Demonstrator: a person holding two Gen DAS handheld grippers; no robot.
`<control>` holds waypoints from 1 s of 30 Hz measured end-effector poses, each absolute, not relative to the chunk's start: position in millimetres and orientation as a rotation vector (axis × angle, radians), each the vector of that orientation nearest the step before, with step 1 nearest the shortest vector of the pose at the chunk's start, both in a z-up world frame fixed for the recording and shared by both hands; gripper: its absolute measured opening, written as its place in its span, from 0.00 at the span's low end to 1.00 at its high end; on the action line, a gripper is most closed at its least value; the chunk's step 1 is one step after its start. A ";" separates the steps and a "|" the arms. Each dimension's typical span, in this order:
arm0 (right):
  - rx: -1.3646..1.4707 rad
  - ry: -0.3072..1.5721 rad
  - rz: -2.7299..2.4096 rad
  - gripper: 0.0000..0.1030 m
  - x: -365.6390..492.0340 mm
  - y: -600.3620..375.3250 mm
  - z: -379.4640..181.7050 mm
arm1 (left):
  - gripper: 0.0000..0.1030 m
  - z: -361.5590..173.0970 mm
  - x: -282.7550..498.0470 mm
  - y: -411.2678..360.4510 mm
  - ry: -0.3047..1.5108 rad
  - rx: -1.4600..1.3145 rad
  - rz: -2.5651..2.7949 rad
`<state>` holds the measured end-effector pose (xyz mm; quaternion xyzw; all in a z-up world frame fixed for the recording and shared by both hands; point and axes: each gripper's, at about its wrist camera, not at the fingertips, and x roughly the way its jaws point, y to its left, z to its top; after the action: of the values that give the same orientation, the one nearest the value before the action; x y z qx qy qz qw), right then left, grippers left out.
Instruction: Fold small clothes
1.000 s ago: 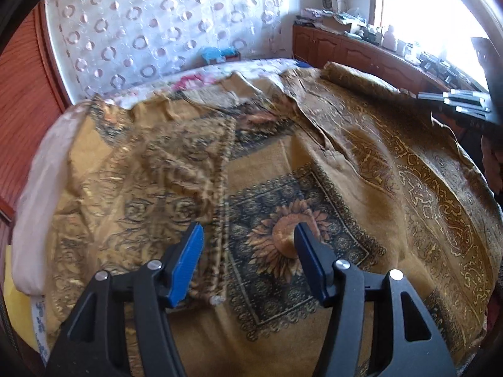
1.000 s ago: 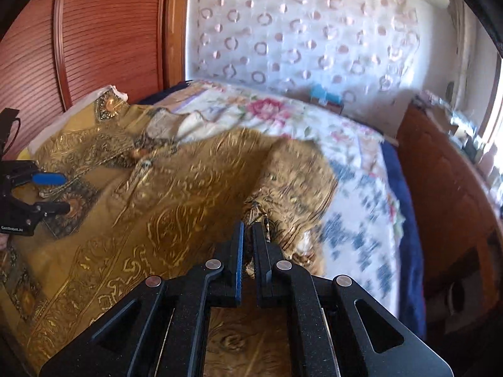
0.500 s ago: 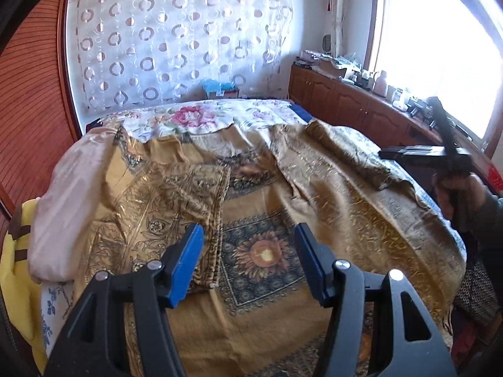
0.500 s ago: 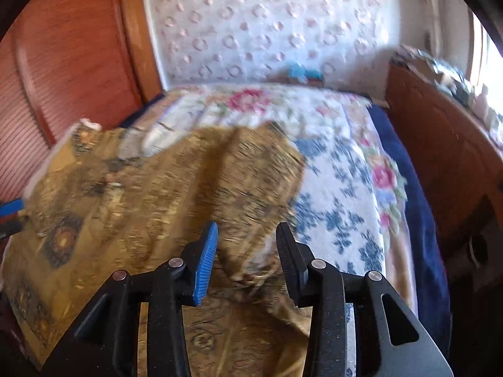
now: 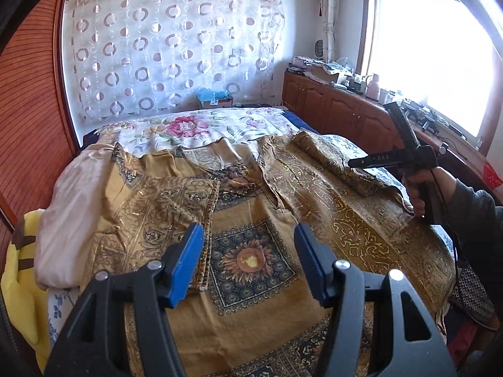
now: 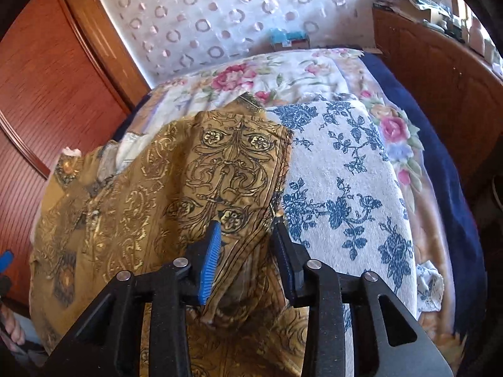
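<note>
Left wrist view: my left tongs (image 5: 248, 260) hang spread over the gold garment (image 5: 251, 220), which lies across the bed (image 5: 195, 125) mid-frame, pinching nothing. My right hand (image 5: 424, 188) is at the right edge.

Right wrist view: my right tongs (image 6: 246, 251) have just been closing, a folded sleeve (image 6: 232, 169) at centre between the pads, not pinched.

Shiny gold-printed cloth garment (image 5: 257, 220), wooden cabinets (image 5: 339, 106)
</note>
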<state>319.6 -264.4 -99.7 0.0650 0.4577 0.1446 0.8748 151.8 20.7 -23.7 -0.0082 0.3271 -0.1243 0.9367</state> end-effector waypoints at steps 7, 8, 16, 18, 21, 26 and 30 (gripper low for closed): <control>0.054 0.927 0.282 0.07 320.4 -253.6 -96.0 | 0.58 -31.0 151.3 27.7 0.681 -0.027 -0.238; 0.052 0.912 0.285 0.05 319.5 -253.4 -94.1 | 0.58 -32.2 151.5 29.0 0.683 -0.030 -0.236; 0.036 0.777 0.375 0.03 309.2 -233.7 -60.2 | 0.58 -38.7 154.8 36.8 0.693 -0.051 -0.222; 0.024 0.757 0.417 0.03 305.7 -220.2 -52.7 | 0.58 -39.5 155.5 38.5 0.693 -0.052 -0.216; -0.018 0.742 0.481 0.03 298.4 -191.5 -44.6 | 0.58 -38.9 156.9 41.7 0.690 -0.060 -0.207; -0.047 0.716 0.490 0.04 286.8 -165.7 -38.0 | 0.58 -37.6 156.8 47.6 0.681 -0.063 -0.199; -0.028 0.704 0.400 0.37 299.4 -187.2 -38.1 | 0.58 -38.2 157.6 49.1 0.680 -0.057 -0.201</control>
<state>299.4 -187.2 -38.1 -0.0135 0.3423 0.1945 0.9191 157.6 49.1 -38.2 -0.0281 0.3331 -0.0985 0.9373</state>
